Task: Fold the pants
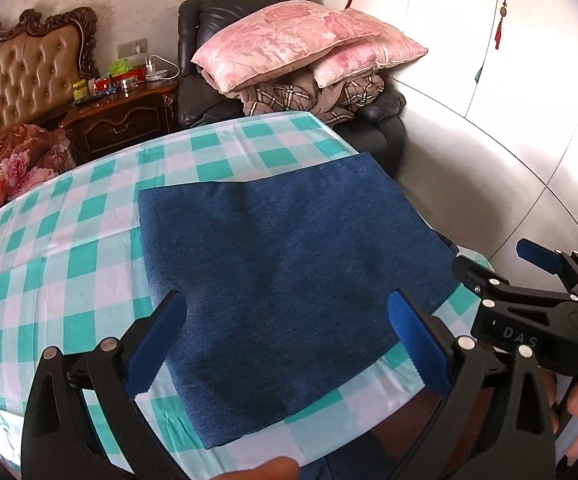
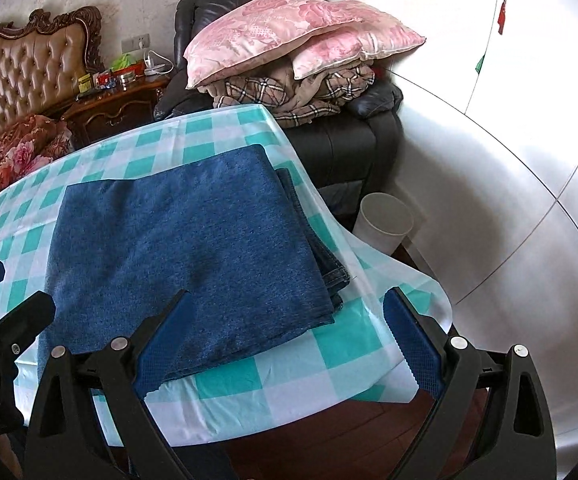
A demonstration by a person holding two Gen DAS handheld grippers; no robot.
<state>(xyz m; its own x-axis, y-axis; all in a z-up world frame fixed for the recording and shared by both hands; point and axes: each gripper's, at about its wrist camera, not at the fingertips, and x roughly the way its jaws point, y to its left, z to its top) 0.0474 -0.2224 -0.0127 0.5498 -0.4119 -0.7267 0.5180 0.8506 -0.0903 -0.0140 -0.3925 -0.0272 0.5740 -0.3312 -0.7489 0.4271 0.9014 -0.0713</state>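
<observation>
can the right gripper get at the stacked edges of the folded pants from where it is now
Probably yes: the right gripper is open and empty, and the folded pants show their layered edges uncovered on the checked tablecloth.

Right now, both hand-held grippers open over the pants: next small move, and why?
Probably pull both back: the pants already lie as a flat folded rectangle on the checked tablecloth, layered edges stacked at the right. The left hand-held gripper and right hand-held gripper hold nothing.
</observation>
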